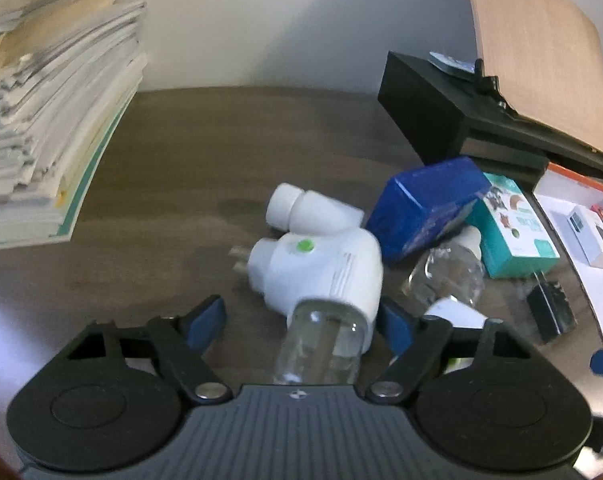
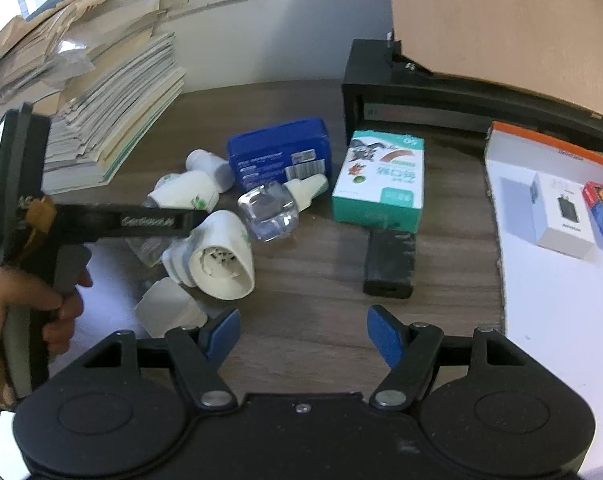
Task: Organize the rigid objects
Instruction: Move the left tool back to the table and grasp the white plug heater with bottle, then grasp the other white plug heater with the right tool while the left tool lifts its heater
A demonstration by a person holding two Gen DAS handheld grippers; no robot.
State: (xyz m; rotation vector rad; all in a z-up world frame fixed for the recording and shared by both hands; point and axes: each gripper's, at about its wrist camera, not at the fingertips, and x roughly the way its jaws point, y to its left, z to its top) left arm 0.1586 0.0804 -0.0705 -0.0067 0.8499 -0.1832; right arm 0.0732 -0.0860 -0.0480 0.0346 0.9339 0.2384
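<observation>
My left gripper (image 1: 301, 320) is open, its blue pads either side of a white plug-in vaporizer (image 1: 321, 268) with a clear bottle (image 1: 321, 344) and a green dot; the pads do not touch it. A blue box (image 1: 425, 208), a teal box (image 1: 513, 228), a loose clear bottle (image 1: 449, 276) and a small black block (image 1: 551, 312) lie to its right. My right gripper (image 2: 301, 336) is open and empty over the wooden desk (image 2: 309, 280), near a second white vaporizer shell (image 2: 217, 260), the clear bottle (image 2: 269, 210), teal box (image 2: 381, 176), blue box (image 2: 279, 156) and black block (image 2: 389, 262).
A tall stack of papers and books (image 2: 101, 92) stands at the left. A black stand (image 2: 421, 96) sits at the back right. An orange-edged white tray (image 2: 549, 300) on the right holds a white box (image 2: 561, 216) and other small boxes. The left gripper's handle (image 2: 101, 220) crosses the right wrist view.
</observation>
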